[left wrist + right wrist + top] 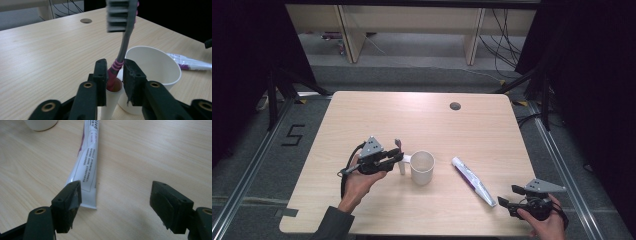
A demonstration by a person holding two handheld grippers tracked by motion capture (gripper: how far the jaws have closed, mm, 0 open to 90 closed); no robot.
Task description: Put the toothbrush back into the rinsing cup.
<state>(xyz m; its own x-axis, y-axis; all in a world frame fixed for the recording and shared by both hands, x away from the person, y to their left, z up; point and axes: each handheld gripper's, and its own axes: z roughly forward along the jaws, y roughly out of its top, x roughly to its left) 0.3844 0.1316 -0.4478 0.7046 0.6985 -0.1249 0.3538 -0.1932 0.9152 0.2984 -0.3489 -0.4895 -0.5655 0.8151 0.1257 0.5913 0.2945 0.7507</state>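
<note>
A: Item one, far left?
B: Left gripper, in the person's left hand, over the left half of the wooden table. Its jaws stand narrow, parted a little about the handle of a toothbrush; one pad seems to touch the pink grip rings, the other stands just clear.

A: The toothbrush itself?
B: Grey handle, pink base, bristle head uppermost, nearly upright with a slight lean. Its foot sits in a small white tube holder.

A: Next along?
B: White cup, upright, just beside the holder at mid-table.

A: Then?
B: Toothpaste tube, white with purple print, lying flat right of the cup, well apart from it, its crimped end towards the person.

A: Last entry?
B: Right gripper, in the right hand at the table's near right corner. Jaws wide, nothing between them; the tube's crimped end lies just beside one jaw.
</note>
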